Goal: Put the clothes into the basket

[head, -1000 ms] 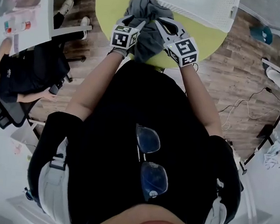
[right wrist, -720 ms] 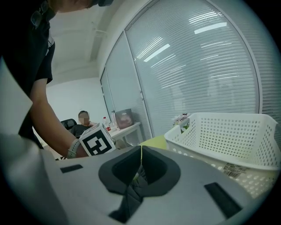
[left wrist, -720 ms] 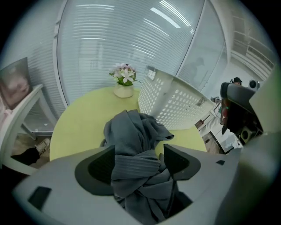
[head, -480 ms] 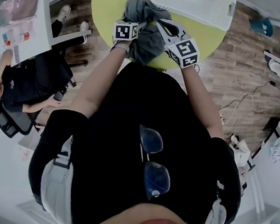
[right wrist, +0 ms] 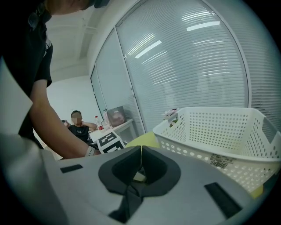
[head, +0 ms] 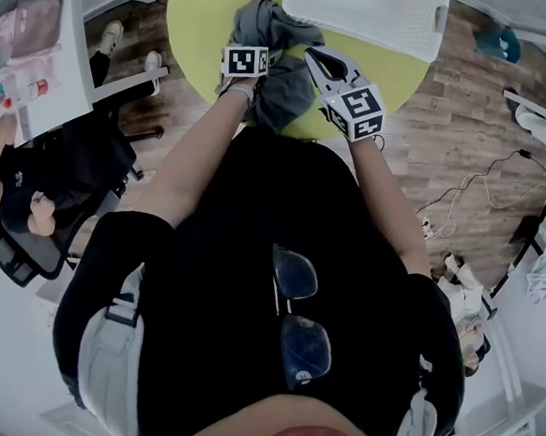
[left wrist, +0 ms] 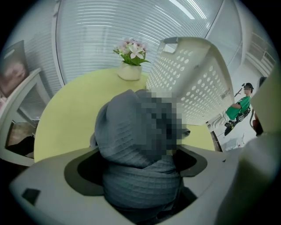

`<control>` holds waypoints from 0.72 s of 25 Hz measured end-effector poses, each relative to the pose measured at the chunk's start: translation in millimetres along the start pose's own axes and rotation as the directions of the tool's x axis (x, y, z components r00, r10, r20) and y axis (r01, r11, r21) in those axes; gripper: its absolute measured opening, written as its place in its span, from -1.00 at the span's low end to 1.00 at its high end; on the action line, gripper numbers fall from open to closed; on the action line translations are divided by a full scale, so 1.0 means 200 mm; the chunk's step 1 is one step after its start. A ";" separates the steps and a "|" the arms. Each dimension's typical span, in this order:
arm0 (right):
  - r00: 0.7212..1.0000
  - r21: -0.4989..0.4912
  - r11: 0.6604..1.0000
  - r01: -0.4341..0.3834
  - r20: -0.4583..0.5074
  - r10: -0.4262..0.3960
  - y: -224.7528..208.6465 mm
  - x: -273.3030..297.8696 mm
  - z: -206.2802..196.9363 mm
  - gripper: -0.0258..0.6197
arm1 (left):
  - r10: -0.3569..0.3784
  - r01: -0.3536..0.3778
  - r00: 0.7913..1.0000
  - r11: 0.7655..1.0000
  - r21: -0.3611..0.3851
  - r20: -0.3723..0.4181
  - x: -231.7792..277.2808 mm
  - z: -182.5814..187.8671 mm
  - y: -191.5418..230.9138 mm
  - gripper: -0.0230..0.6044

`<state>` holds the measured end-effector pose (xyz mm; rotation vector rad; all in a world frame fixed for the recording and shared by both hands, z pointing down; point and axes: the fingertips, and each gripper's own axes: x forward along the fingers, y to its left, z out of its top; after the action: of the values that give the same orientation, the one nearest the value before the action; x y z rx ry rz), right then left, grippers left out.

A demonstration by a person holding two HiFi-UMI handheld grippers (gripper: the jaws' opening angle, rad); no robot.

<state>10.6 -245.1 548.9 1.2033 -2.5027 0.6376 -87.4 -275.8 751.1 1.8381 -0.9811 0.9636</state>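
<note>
Yellow-green tabletop (head: 199,18) holds everything. Since a second ago, your left gripper (left wrist: 140,176) has sunk onto the grey clothes (head: 281,86), and its jaws have just been opening wide around the bunched fabric. The heap's long axis runs from the near table edge away from you. Your right gripper (right wrist: 140,151) is closed and empty beside the heap. Just beyond stands the white basket (head: 364,13), with a flower pot (left wrist: 130,70) behind.

Counted on view are one round yellow-green table (head: 205,9), one white perforated plastic basket (head: 364,13), one heap of grey ribbed clothes (head: 279,86), one white vase of pink flowers (left wrist: 129,70), two grey hand-held grippers, the left gripper (left wrist: 140,156) and the right gripper (right wrist: 140,149), one seated person in black (head: 42,166) and one person in green (left wrist: 240,105).
</note>
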 end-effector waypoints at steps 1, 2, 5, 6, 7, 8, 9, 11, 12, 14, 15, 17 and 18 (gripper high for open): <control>1.000 0.005 1.000 0.002 -0.002 -0.002 0.00 0.01 0.00 -0.84 | 0.001 -0.001 1.000 1.000 -0.001 -0.004 0.01 0.00 0.00 0.56; 1.000 0.010 1.000 0.004 -0.004 -0.004 0.00 0.02 0.00 -0.84 | 0.001 -0.001 1.000 1.000 -0.002 -0.007 0.02 0.01 0.01 0.56; 1.000 0.021 1.000 0.007 -0.008 -0.007 0.02 0.06 -0.01 -0.84 | 0.003 -0.003 1.000 1.000 0.009 -0.017 0.05 0.00 0.01 0.56; 1.000 0.023 1.000 0.008 -0.008 -0.008 0.02 0.07 -0.02 -0.84 | 0.003 -0.003 1.000 1.000 0.015 -0.019 0.06 0.00 0.01 0.56; 1.000 0.024 1.000 0.010 -0.008 -0.009 0.02 0.08 -0.02 -0.84 | 0.004 -0.003 1.000 1.000 0.020 -0.021 0.07 0.01 0.01 0.56; 1.000 0.024 1.000 0.011 -0.007 -0.011 0.02 0.09 -0.02 -0.84 | 0.004 -0.004 1.000 1.000 0.023 -0.022 0.08 0.01 0.00 0.56; 1.000 0.024 1.000 0.012 -0.007 -0.012 0.02 0.09 -0.02 -0.84 | 0.005 -0.005 1.000 1.000 0.026 -0.025 0.08 0.01 0.00 0.56; 1.000 0.023 1.000 0.012 -0.005 -0.012 0.03 0.08 -0.01 -0.84 | 0.011 -0.010 0.999 0.999 0.039 -0.030 0.10 0.01 -0.01 0.57; 1.000 0.022 1.000 0.012 -0.004 -0.012 0.03 0.08 -0.01 -0.84 | 0.015 -0.014 0.999 0.999 0.047 -0.031 0.11 0.00 0.00 0.57; 1.000 0.023 1.000 0.011 -0.001 -0.011 0.04 0.09 -0.01 -0.84 | 0.028 -0.026 0.999 0.998 0.056 -0.030 0.13 0.00 0.00 0.58; 1.000 0.027 1.000 0.010 0.000 -0.010 0.04 0.08 -0.01 -0.84 | 0.036 -0.034 0.999 0.998 0.056 -0.028 0.13 0.00 0.01 0.58; 1.000 0.037 0.999 0.006 0.003 -0.006 0.03 0.06 -0.02 -0.84 | 0.047 -0.046 0.999 0.997 0.054 -0.025 0.14 0.00 0.01 0.58; 1.000 0.040 0.999 0.003 0.002 -0.003 0.03 0.05 -0.03 -0.84 | 0.052 -0.051 0.998 0.997 0.052 -0.024 0.15 0.00 0.01 0.58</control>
<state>0.7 -245.9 557.6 1.2220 -2.5008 0.6884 -77.5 -283.6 777.6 1.8466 -1.0007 1.0495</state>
